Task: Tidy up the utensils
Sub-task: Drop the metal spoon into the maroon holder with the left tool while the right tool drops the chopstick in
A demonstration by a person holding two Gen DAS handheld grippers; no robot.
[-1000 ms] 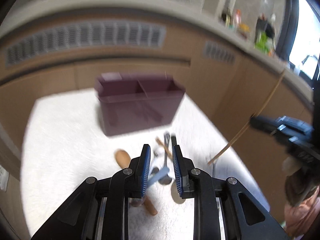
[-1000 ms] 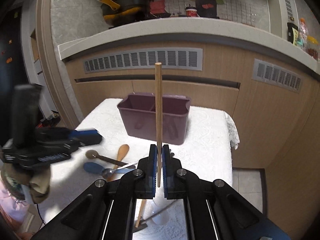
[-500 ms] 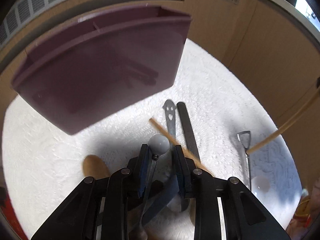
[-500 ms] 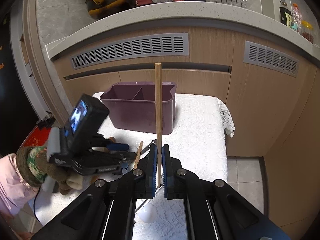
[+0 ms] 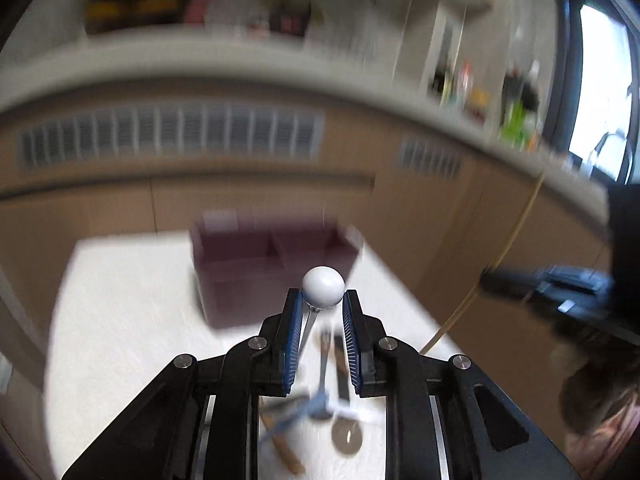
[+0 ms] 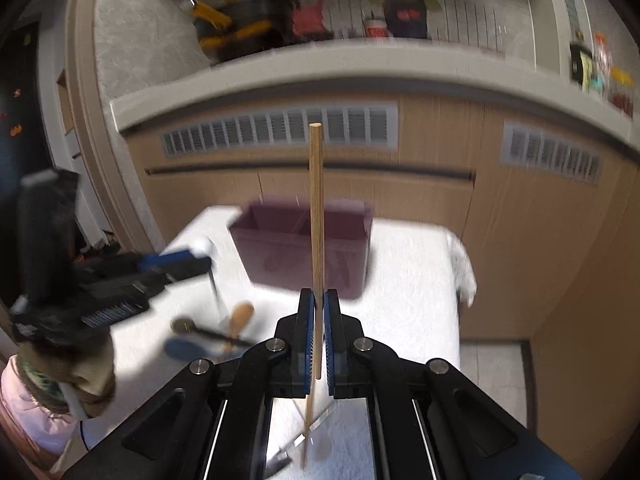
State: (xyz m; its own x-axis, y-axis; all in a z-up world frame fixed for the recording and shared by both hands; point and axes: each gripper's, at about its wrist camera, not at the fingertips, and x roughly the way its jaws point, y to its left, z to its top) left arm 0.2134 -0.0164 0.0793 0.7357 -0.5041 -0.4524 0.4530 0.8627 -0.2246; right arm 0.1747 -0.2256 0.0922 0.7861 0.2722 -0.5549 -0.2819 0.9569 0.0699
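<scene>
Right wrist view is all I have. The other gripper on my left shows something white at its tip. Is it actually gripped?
Observer: Yes. The left wrist view shows the left gripper with its fingers closed on the round head of a white-headed utensil.
Operator: What lies under that gripper?
Observer: A metal utensil and a black handle lie side by side on the white cloth.

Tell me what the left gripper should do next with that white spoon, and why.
Probably carry it forward over the bin and lower it in. The left gripper has the spoon clamped and lifted off the cloth, and the bin's compartments sit open just ahead.
</scene>
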